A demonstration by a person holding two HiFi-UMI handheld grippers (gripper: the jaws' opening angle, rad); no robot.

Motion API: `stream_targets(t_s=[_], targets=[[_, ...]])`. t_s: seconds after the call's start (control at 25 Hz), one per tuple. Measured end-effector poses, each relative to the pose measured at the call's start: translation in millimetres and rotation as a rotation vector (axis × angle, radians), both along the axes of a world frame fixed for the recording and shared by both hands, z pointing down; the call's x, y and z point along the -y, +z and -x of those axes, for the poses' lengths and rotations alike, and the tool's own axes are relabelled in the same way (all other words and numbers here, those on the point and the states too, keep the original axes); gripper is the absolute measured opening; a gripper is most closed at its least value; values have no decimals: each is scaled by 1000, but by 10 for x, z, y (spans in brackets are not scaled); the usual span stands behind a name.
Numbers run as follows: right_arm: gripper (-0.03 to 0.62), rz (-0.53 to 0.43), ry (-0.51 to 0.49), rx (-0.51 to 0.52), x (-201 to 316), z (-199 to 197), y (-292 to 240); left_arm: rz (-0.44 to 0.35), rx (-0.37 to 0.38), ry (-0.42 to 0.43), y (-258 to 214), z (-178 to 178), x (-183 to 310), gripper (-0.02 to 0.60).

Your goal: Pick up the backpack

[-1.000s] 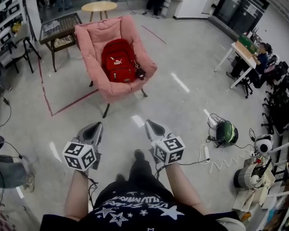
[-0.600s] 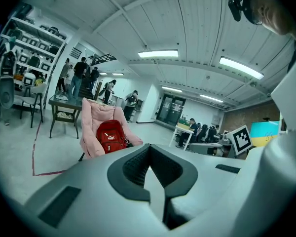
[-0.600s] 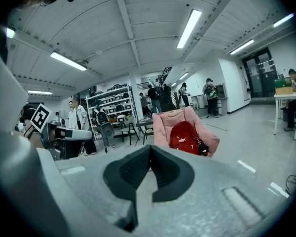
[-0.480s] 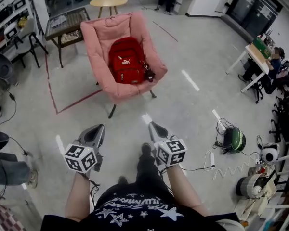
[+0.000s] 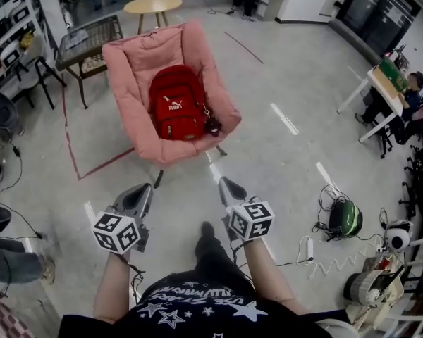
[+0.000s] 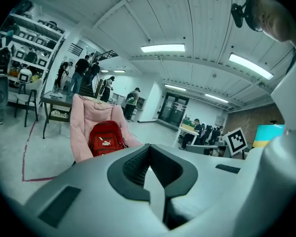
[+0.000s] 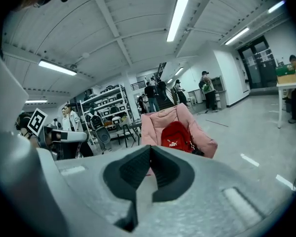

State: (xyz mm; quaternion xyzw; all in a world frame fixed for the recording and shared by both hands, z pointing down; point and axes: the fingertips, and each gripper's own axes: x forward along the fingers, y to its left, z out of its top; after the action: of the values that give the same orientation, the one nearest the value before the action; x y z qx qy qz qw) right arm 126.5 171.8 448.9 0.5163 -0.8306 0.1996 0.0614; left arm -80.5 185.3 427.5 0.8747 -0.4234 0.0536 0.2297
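A red backpack [image 5: 174,110] rests upright in the seat of a pink padded chair [image 5: 129,111] ahead of me; it also shows in the left gripper view [image 6: 105,138] and in the right gripper view [image 7: 176,137]. My left gripper [image 5: 142,189] and right gripper [image 5: 225,184] are held side by side over the floor, well short of the chair's front edge. Both are shut with nothing between their jaws, and both point toward the chair.
A dark side table [image 5: 87,42] and a round wooden table [image 5: 152,5] stand behind the chair. Shelving [image 5: 3,27] lines the left wall. A green device with cables [image 5: 345,218] lies on the floor at right. People sit at a desk [image 5: 389,80] far right.
I have walked toward the chair with both grippers carried forward; the chair and backpack now lie closer and larger in the head view. Both grippers stay shut.
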Motion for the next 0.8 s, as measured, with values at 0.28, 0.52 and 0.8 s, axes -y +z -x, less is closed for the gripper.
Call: stream_targets(t_s=[0.28,0.52,0.8], targets=[[0,29,-75,1,775,-392,31,1,-16,-56,-82,-478,746,8],[0,7,-123,-4,1297,-644,-26,10,4,-75,-33,-770,1114,8],[0,40,-172,-18,1750,-882,188,15,5,-153,60,-873,1449,8]])
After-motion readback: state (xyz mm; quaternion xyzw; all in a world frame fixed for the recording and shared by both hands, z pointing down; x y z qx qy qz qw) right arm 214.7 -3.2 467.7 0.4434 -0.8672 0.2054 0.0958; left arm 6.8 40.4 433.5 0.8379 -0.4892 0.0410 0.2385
